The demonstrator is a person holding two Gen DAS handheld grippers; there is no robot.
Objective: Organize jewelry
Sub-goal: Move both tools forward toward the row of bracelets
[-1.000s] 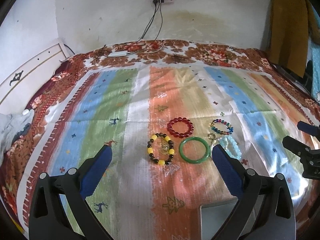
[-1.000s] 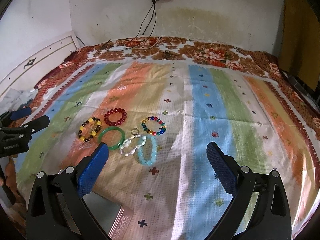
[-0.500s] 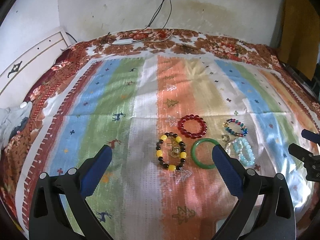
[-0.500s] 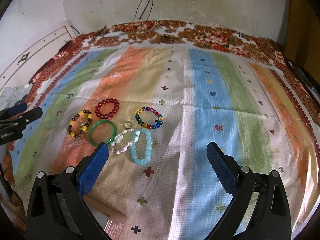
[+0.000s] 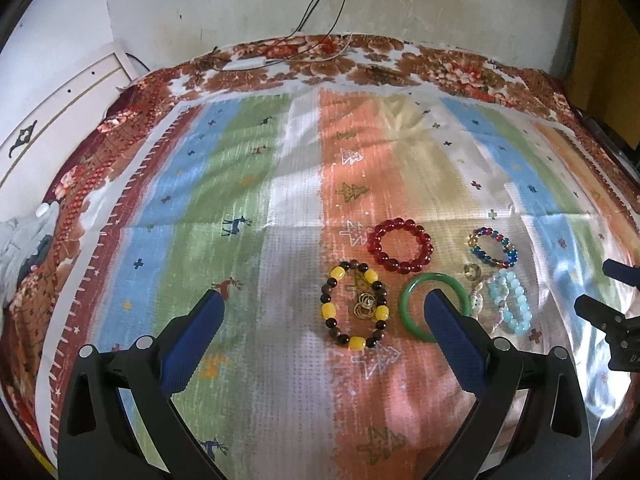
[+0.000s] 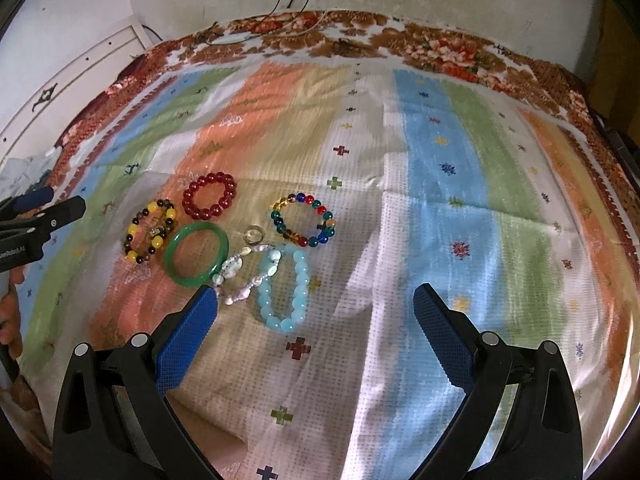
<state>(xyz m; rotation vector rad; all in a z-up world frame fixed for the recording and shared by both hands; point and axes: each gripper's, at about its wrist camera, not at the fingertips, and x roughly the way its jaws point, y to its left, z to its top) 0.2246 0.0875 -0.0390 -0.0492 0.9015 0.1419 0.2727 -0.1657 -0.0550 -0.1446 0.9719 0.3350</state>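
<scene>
Both claws gape wide, empty: left claw [image 5: 322, 312] frames the yellow-and-brown beaded bracelet [image 5: 354, 305]; glossy green bangle [image 6: 196, 254] lies at the right claw's [image 6: 314, 304] ten o'clock.

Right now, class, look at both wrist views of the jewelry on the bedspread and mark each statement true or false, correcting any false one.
1. Both the left gripper and the right gripper are open and hold nothing. True.
2. The green bangle is broken in two. False: it is a whole ring.
3. A small gold piece lies inside the yellow-and-dark bead bracelet. True.
4. The red bead bracelet is stacked on the multicolor bracelet. False: they lie apart.
</scene>
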